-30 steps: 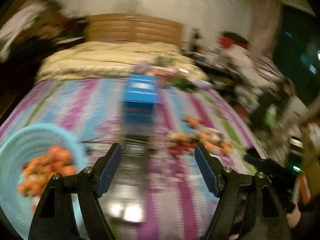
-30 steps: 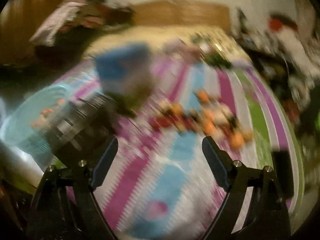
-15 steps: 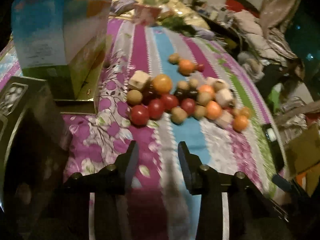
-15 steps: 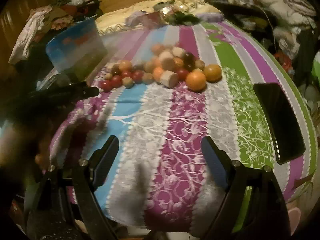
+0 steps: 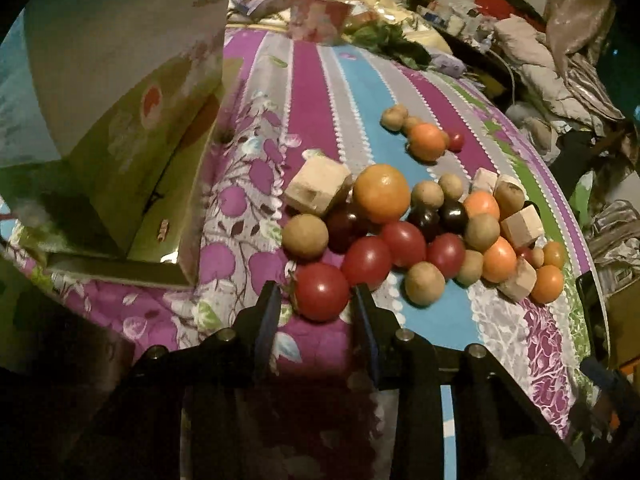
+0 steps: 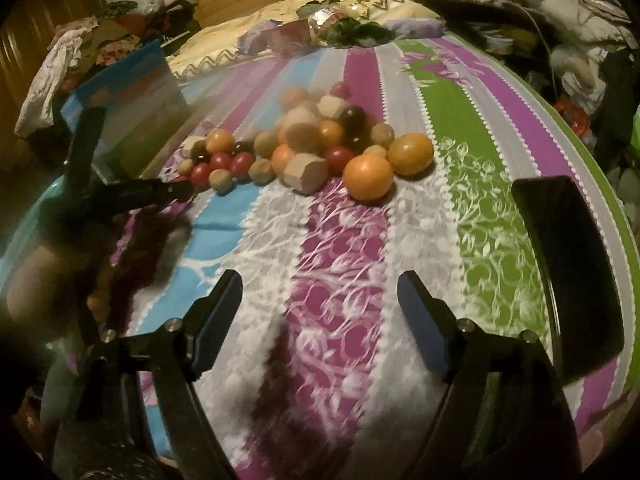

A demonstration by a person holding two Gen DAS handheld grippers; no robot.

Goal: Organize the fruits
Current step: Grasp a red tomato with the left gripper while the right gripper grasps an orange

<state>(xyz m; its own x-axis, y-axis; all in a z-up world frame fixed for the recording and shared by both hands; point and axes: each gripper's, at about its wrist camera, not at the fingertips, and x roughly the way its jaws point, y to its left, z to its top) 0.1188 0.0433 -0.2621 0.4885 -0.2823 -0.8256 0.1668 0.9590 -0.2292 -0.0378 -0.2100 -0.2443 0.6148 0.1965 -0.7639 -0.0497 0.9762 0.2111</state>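
I am working over the striped bedspread [image 5: 352, 92], which is carrying everything: a tall printed box [image 5: 120, 92] standing at the left, a dark phone [image 6: 568, 264] lying flat near the right edge, and the fruit pile [image 5: 420, 224] heaped in the middle, with wooden blocks [image 5: 318, 184] mixed in among the oranges, tomatoes and brown round fruits. In the right wrist view I am also seeing a strip of pale blue rim [image 6: 28, 216] at the far left, probably a basin, though most of it is hidden.

I am judging this to be the pick-up step of the sorting. I am bringing the left gripper [image 5: 316, 304] around the nearest red tomato [image 5: 322, 290] at the front edge of the pile; its jaws are parted only a little wider than the fruit, one finger on each side, and I cannot tell whether either pad is touching yet. The right gripper [image 6: 320, 300] is hovering over bare cloth well short of the pile, jaws spread wide and holding nothing.

Next, I am thinking, comes a gentle closing: the tomato is soft and round, so it may squash or squirt forward into its neighbour just behind. Then a straight lift.
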